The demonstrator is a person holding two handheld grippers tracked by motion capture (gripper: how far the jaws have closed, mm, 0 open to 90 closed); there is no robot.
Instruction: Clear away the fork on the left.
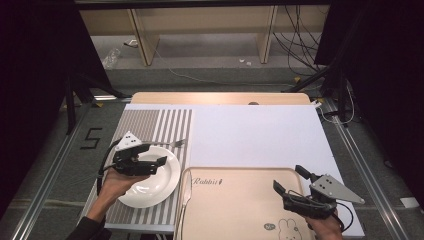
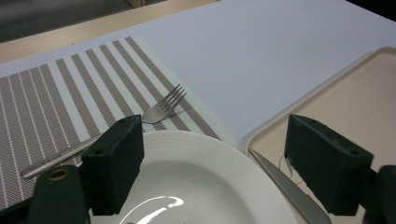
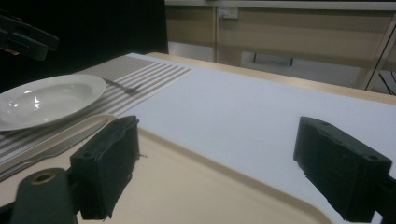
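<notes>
A white plate (image 1: 150, 181) rests on a striped placemat (image 1: 172, 122) at the table's left. My left gripper (image 1: 155, 153) hovers over the plate's far part, open with nothing between its jaws. In the left gripper view the plate (image 2: 196, 177) lies below the open left gripper (image 2: 212, 137). A fork (image 1: 167, 144) (image 2: 161, 111) lies on the mat just beyond the plate. A knife (image 1: 185, 195) (image 2: 286, 187) lies along the left rim of a beige tray (image 1: 240, 205). My right gripper (image 1: 289, 179) (image 3: 217, 135) is open and empty above the tray's right side.
A white sheet (image 1: 260, 132) covers the table's middle and right, with a wooden edge (image 1: 220, 97) at the back. The tray (image 3: 196, 186) bears a rabbit print near its front. Floor cables (image 1: 300, 45) and shelf legs lie beyond the table.
</notes>
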